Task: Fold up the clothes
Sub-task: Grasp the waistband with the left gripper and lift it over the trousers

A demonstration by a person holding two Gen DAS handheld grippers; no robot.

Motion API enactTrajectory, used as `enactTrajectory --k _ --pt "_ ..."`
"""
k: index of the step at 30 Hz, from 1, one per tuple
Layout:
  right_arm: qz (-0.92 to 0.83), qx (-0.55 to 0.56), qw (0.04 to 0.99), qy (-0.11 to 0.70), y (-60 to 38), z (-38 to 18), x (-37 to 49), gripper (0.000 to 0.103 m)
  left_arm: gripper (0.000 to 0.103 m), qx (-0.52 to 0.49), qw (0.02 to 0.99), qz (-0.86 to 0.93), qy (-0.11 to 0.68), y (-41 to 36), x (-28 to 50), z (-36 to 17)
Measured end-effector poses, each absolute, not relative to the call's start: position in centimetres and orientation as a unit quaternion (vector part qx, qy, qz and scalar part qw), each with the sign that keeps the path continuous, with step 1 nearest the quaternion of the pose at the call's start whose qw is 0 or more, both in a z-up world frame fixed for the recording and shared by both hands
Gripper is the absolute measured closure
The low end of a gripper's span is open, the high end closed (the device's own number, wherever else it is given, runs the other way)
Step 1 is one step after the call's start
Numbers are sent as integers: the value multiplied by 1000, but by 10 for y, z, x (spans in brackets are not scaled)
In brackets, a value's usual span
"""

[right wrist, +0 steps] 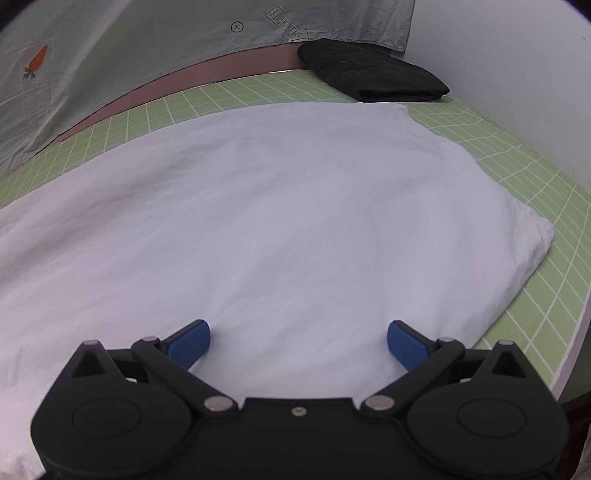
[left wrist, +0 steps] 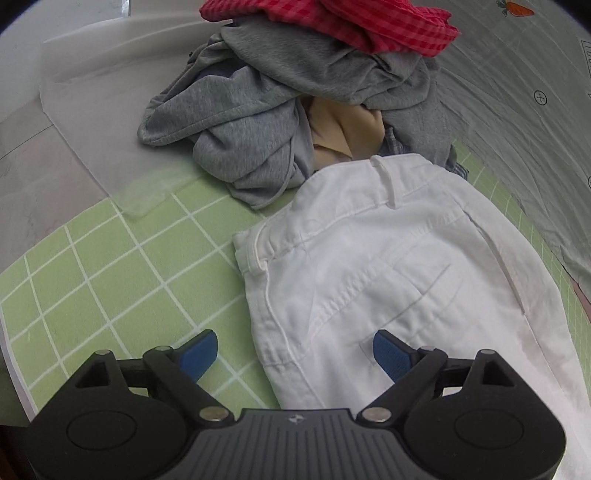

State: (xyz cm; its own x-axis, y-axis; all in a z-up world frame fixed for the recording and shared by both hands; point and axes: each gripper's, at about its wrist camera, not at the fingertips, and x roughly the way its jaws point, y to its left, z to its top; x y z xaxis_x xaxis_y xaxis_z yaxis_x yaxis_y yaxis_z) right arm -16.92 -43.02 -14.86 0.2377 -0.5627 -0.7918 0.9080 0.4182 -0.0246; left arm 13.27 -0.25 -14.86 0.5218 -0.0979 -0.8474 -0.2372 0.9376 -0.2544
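Nearest in each wrist view a tool is seen with its blue pads spread wide and nothing between them: the left tool is held over the waist end of the white trousers, the right tool over their broad leg end. One pair of white trousers is counted, laid flat along the green grid mat on the desk, with waistband and belt loop toward the pile. The cloth is judged light, limp and somewhat thick at the seams, so it is likely to sag when lifted by a single point. The stiffer waistband and the doubled hem corner are judged the firmest places to be pinched.

Farther off, one heap of loose garments is seen: two grey knits, one beige piece, one red checked piece, and a sliver of blue check. Beyond the hem, one black garment lies folded against the wall.
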Motion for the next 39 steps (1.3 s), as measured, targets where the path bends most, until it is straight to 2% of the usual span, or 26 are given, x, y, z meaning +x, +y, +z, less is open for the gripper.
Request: enactTrajectory --k 4,6,8,9,10,11,12,13,14,15,16,17,28,39 --pt "-495 233 749 375 -430 -149 -168 0 10 -184 850 39 492 3 148 -153" --pt "-497 236 746 375 -430 -149 -167 0 7 -194 849 35 490 6 152 -155" --pt "-498 238 744 377 -431 -149 -167 0 7 -198 850 26 487 7 155 -155" --pt "-499 240 742 377 -431 -149 -167 0 11 -198 851 18 486 7 156 -155" --pt "-500 241 741 378 -431 -149 -167 0 16 -204 852 2 482 7 156 -155" --pt "-500 242 740 378 -431 -148 -166 0 32 -210 853 -13 478 7 156 -154" --pt "-500 242 740 379 -431 -148 -166 0 43 -217 851 -18 477 6 157 -154" --pt "-500 243 739 380 -432 -148 -166 0 46 -223 850 -24 477 5 157 -153" --pt "-500 243 739 380 -432 -148 -167 0 59 -216 854 -34 473 1 157 -150" --pt "-501 243 739 380 -432 -148 -167 0 78 -209 857 -45 469 -3 156 -147" --pt "-501 244 739 380 -432 -148 -167 0 86 -201 860 -54 465 -7 156 -144" --pt "-501 244 739 380 -432 -148 -167 0 88 -186 868 -51 458 -11 154 -140" --pt "-470 253 746 399 -444 -143 -168 0 91 -205 904 -110 359 -43 128 -71" --pt "-464 258 756 384 -490 -126 -208 0 92 -85 905 -271 318 -204 60 -26"
